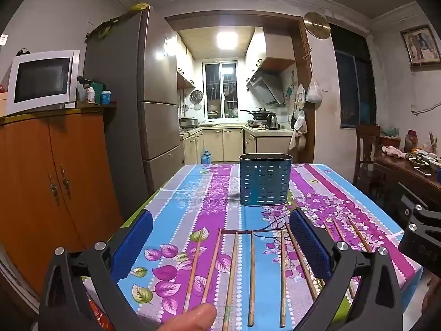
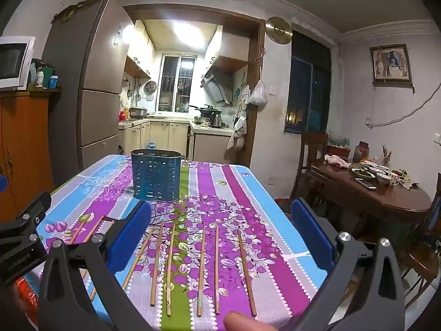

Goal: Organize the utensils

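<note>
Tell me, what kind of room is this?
It looks like the eating area of a home, next to a small kitchen. There is a table with a flowery cloth, a fridge and a microwave, and a stove with a pot through the doorway.

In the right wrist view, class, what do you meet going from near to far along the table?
Wooden chopsticks lying in a row → blue perforated utensil holder standing upright → far edge of the flowered striped tablecloth.
</note>
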The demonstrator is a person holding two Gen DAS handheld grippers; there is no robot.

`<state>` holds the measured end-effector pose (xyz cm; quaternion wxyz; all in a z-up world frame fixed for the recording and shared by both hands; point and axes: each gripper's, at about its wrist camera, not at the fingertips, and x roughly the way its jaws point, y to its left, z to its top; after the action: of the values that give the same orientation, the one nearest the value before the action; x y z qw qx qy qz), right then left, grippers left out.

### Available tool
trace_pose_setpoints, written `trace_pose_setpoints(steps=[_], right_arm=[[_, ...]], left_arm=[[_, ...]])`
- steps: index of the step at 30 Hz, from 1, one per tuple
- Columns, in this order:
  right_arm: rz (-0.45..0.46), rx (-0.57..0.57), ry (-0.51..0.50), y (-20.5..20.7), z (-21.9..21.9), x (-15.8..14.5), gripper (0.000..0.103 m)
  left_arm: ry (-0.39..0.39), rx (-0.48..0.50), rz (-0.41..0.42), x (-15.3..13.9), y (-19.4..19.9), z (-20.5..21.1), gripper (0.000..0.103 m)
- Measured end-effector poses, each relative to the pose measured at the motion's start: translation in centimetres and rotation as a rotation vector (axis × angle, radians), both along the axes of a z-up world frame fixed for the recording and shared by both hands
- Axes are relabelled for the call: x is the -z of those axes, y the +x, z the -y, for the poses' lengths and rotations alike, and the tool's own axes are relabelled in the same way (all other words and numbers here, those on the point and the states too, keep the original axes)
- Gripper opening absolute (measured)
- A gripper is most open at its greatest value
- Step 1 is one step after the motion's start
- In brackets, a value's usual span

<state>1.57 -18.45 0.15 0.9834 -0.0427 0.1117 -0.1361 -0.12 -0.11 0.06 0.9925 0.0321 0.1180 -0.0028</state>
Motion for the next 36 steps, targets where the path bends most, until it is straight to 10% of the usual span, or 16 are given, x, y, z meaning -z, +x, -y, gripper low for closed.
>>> trace_pose_setpoints(steps=[36], right_arm=[[-0.037,-0.010,-0.014,0.9,-0.3,0.4,0.098]], left_arm=[[0.089,-0.025,0.001,0.6,0.4,1.3,0.099]])
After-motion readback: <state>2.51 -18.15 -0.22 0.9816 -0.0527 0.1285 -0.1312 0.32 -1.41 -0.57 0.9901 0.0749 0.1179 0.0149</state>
